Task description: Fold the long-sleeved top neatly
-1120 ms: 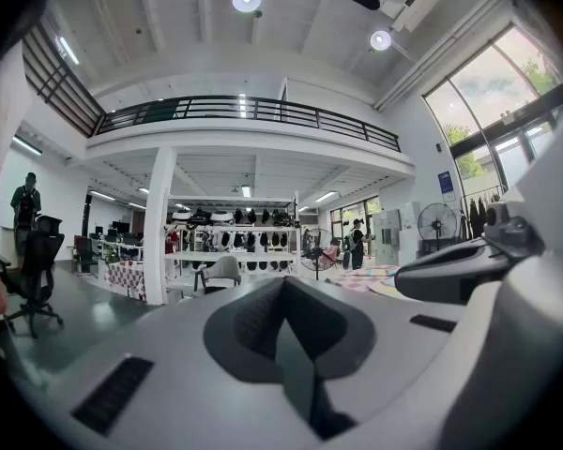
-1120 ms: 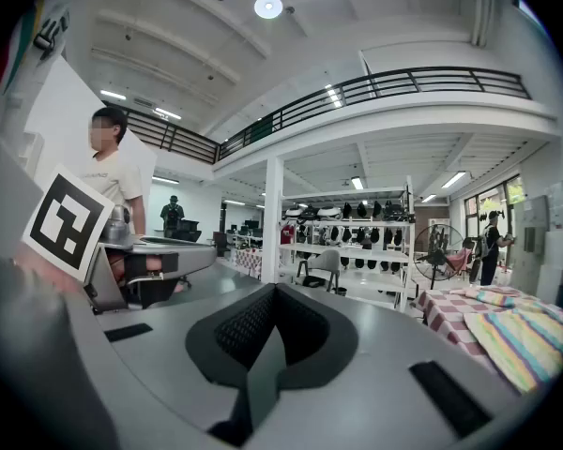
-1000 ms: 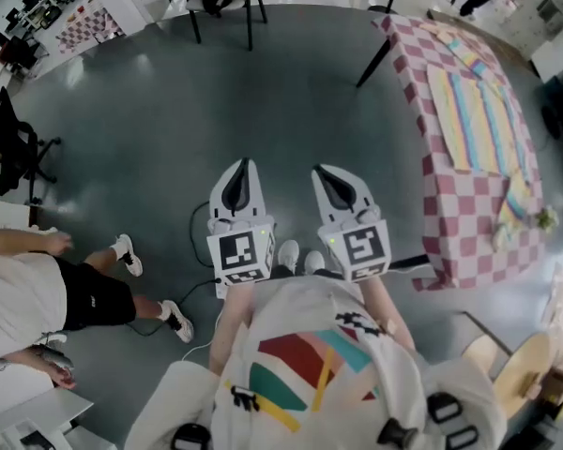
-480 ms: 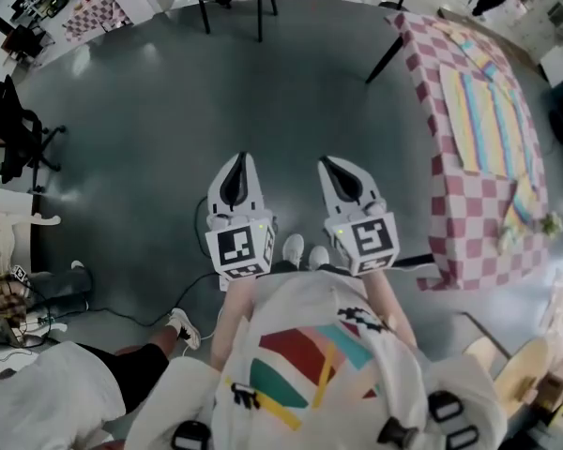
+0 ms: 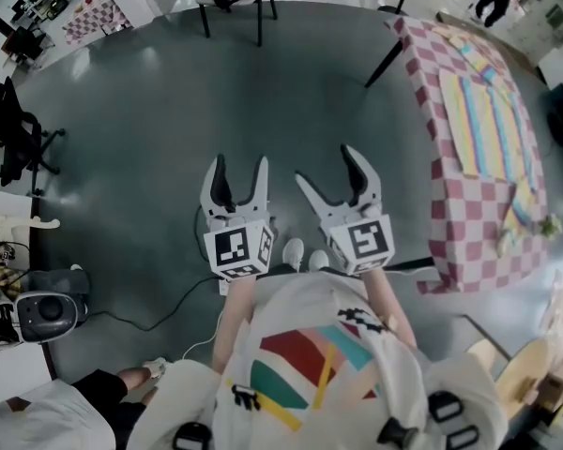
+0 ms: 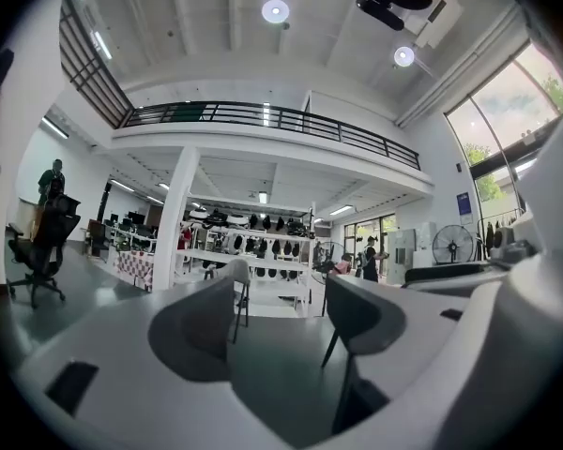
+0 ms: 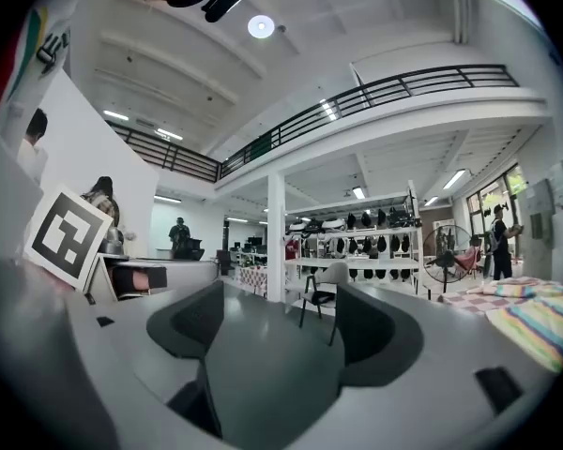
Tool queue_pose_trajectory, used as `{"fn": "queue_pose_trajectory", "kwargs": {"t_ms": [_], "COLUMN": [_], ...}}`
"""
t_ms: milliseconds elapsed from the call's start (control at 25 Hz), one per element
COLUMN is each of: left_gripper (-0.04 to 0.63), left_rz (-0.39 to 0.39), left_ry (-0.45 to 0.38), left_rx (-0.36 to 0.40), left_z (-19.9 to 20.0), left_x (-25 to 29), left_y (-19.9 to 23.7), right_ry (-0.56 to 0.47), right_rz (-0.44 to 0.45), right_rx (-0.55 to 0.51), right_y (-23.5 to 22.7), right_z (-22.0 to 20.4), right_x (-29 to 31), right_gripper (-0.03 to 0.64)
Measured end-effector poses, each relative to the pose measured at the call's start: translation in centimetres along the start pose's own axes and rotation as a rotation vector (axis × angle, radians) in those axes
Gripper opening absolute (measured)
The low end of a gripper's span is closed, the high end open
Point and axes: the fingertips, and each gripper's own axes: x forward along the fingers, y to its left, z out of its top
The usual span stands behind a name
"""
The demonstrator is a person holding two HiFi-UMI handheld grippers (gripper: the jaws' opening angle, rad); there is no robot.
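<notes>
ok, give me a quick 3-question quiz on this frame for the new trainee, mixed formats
1. True or false: the striped top lies on the checked table.
2. Pick one. The left tool and right tool are: A) both open and empty; B) both shut; C) left one shut on a sleeve.
3. Short answer: on which side of the head view does the table stand?

Key:
1. True.
2. A. The jaws of both tools have just been opening, with nothing between them.
3. Right.
</notes>
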Motion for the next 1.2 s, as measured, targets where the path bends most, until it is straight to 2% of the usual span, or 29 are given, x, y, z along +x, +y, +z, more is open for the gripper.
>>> {"fn": "queue_pose_trajectory", "kwargs": {"t_ms": [160,280,440,880,1080,1200], "left_gripper": [0.287,0.287,0.287,0.286,0.285,0.285], "left_rz": [-0.003,-0.011,-0.034,-0.068,-0.109,-0.088], "left_ry": [0.012,0.024,0.043,0.020,0.030,0.027], "left_rx": [-0.011,-0.021,-0.082,-0.117,-0.113,-0.118], "left_z": [-0.1,-0.5,-1.2,-1.5,-2.3,-2.2], "left_x": [0.4,0.6,1.0,2.6,4.2,5.3], "left_y": [0.1,0.3,0.8,5.1,6.1,7.3], "right_ry": [0.017,0.003,0.029,0.108,0.163,0.165], "right_rz": [0.013,0.012,0.014,0.035,0.037,0.055], "right_rx": [0.059,0.055,0.091,0.054,0.066,0.063], "right_y": [0.4,0.3,0.3,3.1,2.8,2.7], "right_z": [-0.2,-0.5,-1.3,-2.8,-4.0,-3.8], "right_x": [0.3,0.7,1.5,4.7,6.1,8.0], "right_gripper": [0.341,0.339,0.339,0.339,0.339,0.339]}}
